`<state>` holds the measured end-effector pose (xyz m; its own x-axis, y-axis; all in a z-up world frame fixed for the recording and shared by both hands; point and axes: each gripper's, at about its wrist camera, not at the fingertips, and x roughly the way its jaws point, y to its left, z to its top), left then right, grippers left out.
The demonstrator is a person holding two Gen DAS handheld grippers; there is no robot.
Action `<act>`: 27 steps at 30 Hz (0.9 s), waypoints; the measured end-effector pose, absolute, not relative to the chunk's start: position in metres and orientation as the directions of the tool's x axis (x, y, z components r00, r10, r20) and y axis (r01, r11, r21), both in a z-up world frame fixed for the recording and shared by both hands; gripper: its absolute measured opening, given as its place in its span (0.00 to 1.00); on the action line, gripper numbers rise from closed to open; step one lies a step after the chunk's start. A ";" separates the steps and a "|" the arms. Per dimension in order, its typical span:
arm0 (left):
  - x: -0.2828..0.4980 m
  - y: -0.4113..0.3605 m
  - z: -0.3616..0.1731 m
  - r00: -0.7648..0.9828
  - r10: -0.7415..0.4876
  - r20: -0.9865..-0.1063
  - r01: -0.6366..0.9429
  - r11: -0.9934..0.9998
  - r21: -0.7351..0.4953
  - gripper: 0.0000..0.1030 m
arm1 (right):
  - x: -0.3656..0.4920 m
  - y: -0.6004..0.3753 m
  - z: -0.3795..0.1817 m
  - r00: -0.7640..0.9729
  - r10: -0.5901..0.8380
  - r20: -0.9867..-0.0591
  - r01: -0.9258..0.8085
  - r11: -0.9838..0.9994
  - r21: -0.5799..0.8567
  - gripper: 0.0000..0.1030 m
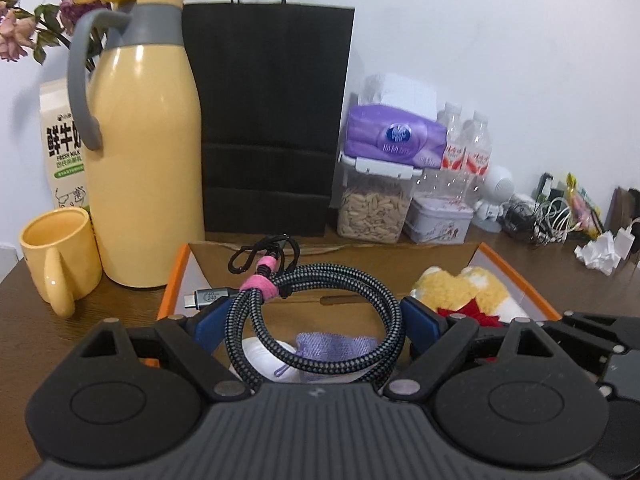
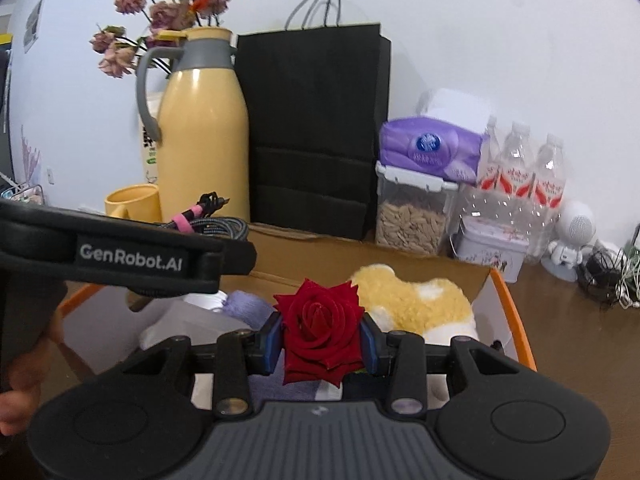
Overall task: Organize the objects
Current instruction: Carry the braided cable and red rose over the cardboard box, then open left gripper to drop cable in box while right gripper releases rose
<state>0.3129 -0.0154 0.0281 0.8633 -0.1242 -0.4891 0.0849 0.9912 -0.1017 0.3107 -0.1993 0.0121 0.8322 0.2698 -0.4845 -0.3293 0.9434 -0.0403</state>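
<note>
Above the orange-rimmed box (image 2: 516, 300) on the table (image 1: 60, 332), the left claw (image 1: 312, 320), spread wide, apparently grips a coiled braided cable (image 1: 320, 292) between its pads, while the right claw (image 2: 322, 340) pinches a red rose (image 2: 320, 320) beside a plush toy (image 2: 424, 304) lying inside.

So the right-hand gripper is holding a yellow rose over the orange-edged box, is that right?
Not quite: the rose is red, not yellow, as the right wrist view shows. The right gripper does hold it between its blue pads, over the orange-edged box.
</note>
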 end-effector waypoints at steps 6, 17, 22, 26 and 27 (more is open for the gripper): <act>0.312 -0.018 0.020 0.862 -0.111 -0.495 0.088 0.994 -0.069 0.88 | 0.313 -0.206 0.006 0.826 0.267 -0.497 -0.322 0.946 -0.025 0.38; 0.299 -0.019 0.026 0.893 -0.077 -0.443 0.066 0.997 -0.041 1.00 | 0.306 -0.209 0.009 0.834 0.259 -0.487 -0.312 0.950 -0.028 0.83; 0.296 -0.018 0.030 0.899 -0.075 -0.431 0.062 0.997 -0.044 1.00 | 0.306 -0.210 0.011 0.839 0.247 -0.485 -0.295 0.955 -0.025 1.00; 0.290 -0.016 0.037 0.908 -0.077 -0.411 0.061 0.997 -0.052 1.00 | 0.306 -0.210 0.012 0.837 0.239 -0.492 -0.289 0.957 -0.027 1.00; 0.288 -0.016 0.038 0.911 -0.078 -0.406 0.061 0.997 -0.054 1.00 | 0.305 -0.210 0.012 0.838 0.240 -0.490 -0.290 0.957 -0.027 1.00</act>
<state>0.2879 -0.0157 0.0385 0.9106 -0.0780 -0.4059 0.0614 0.9967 -0.0537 0.3052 -0.2096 0.0124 0.8378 0.2400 -0.4904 -0.2898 0.9567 -0.0269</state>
